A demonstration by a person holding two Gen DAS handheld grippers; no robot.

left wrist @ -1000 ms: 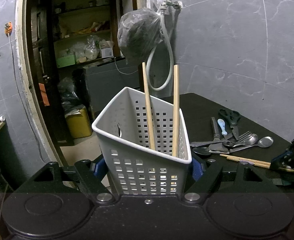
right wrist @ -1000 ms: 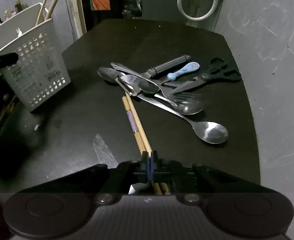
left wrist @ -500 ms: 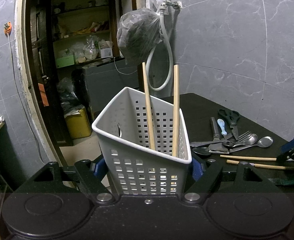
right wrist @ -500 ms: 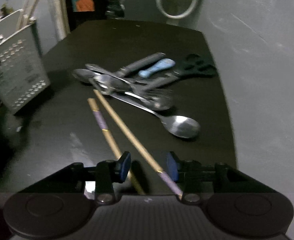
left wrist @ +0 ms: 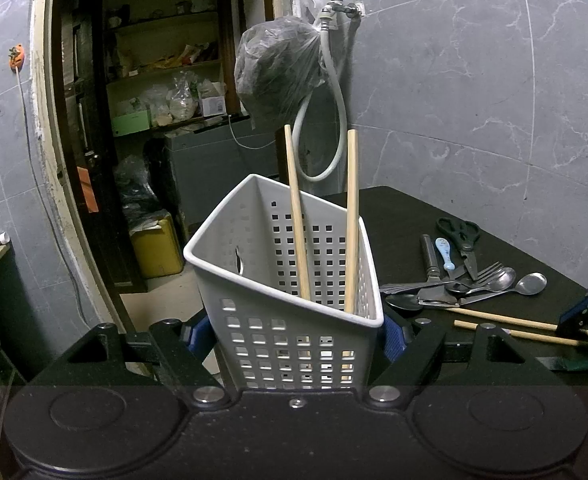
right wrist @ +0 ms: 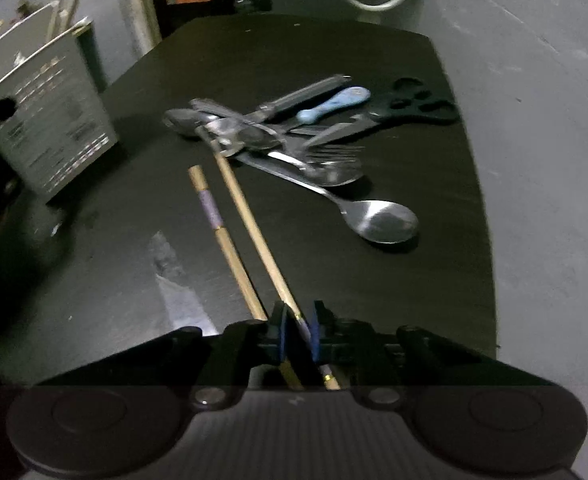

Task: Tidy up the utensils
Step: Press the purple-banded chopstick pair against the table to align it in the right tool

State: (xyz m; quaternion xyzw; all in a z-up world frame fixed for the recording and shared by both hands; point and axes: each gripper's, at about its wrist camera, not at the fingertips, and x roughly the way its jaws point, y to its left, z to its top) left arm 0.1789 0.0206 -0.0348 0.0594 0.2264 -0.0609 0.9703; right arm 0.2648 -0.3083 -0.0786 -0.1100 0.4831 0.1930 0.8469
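Note:
My left gripper point(left wrist: 296, 334) is shut on the lower sides of a white perforated basket point(left wrist: 253, 280), held tilted, with two wooden chopsticks point(left wrist: 296, 216) standing in it. On the black table point(right wrist: 334, 48) lie two more chopsticks. My right gripper point(right wrist: 297, 330) points down at them and its jaws are closing around the near end of the right chopstick point(right wrist: 253, 232), with a small gap still showing beside it. The left chopstick point(right wrist: 213, 216) lies just outside the left finger. A pile of spoons, a fork and knives point(right wrist: 294, 148) lies beyond.
Black scissors point(right wrist: 418, 104) and a blue-handled utensil point(right wrist: 334, 102) lie at the far side of the pile. A large spoon point(right wrist: 382, 220) sits to the right. Behind the table are a grey wall, a tap with hose point(left wrist: 334, 92) and a hanging bag point(left wrist: 277, 68).
The right gripper let go of the paired chopsticks, which spread apart on the table, then narrowed again around only the right one. The left gripper and basket stayed still.

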